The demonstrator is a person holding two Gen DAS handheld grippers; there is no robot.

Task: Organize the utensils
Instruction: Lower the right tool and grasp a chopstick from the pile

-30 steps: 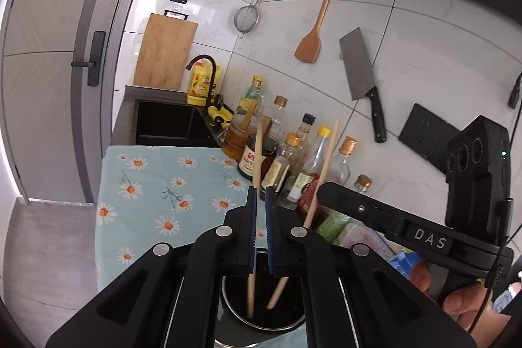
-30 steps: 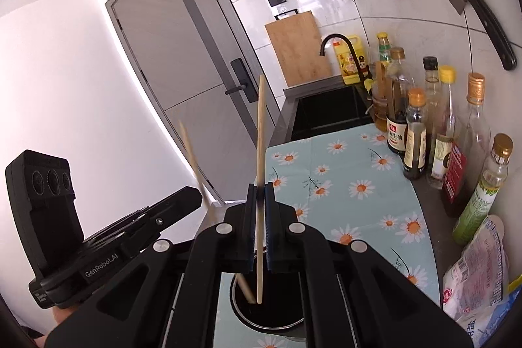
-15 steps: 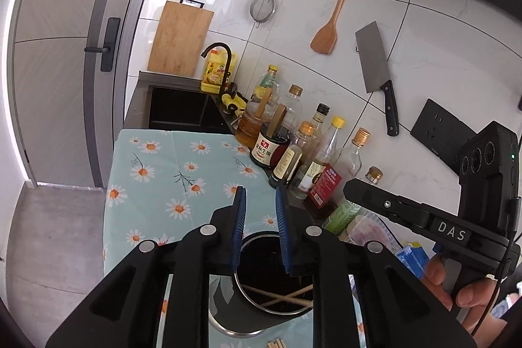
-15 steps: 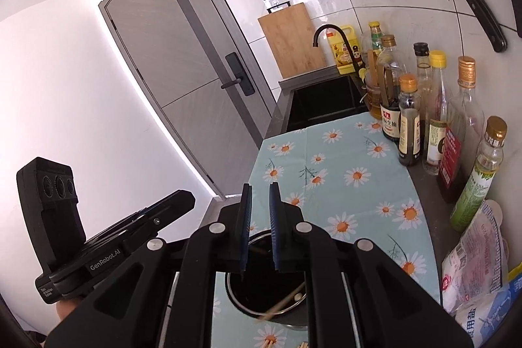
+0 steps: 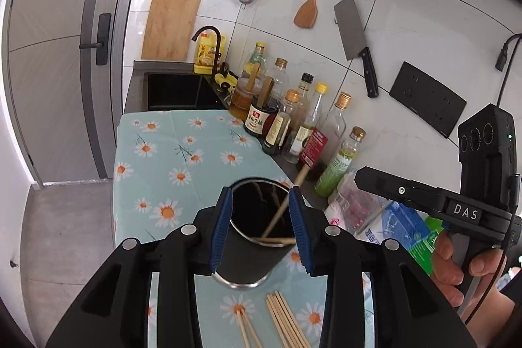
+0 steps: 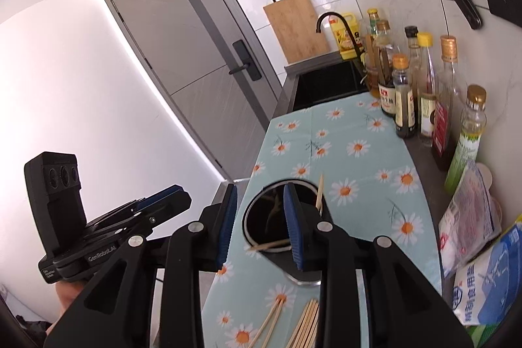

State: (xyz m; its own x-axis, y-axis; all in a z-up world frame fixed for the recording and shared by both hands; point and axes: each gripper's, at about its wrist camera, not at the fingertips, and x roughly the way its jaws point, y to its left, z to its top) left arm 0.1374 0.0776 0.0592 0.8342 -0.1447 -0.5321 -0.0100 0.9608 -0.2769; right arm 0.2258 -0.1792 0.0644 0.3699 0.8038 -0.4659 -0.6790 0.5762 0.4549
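Observation:
A dark metal holder [image 5: 248,266] [image 6: 313,185] stands on the daisy-print cloth, with wooden chopsticks [image 5: 280,214] [image 6: 270,245] lying loose inside it; one leans over the rim. More chopsticks [image 5: 284,318] [image 6: 306,325] lie on the cloth in front of the holder. My left gripper [image 5: 260,194] hangs just before and above the holder, jaws opening, nothing between them. My right gripper [image 6: 260,189] is beside it at the same height, jaws also opening and empty. Each gripper shows in the other's view: the right one [image 5: 359,178], the left one [image 6: 176,194].
Several sauce and oil bottles [image 5: 306,126] line the tiled wall to the right of the cloth [image 5: 169,152]. Plastic packets [image 6: 473,217] lie at the near right. A black sink [image 5: 176,92] sits beyond the cloth. The counter's edge drops off at the left.
Both grippers were shut on an upright chopstick over the holder. Both opened, the chopsticks dropped into the holder, and both grippers drew back, bringing the loose chopsticks on the cloth into view.

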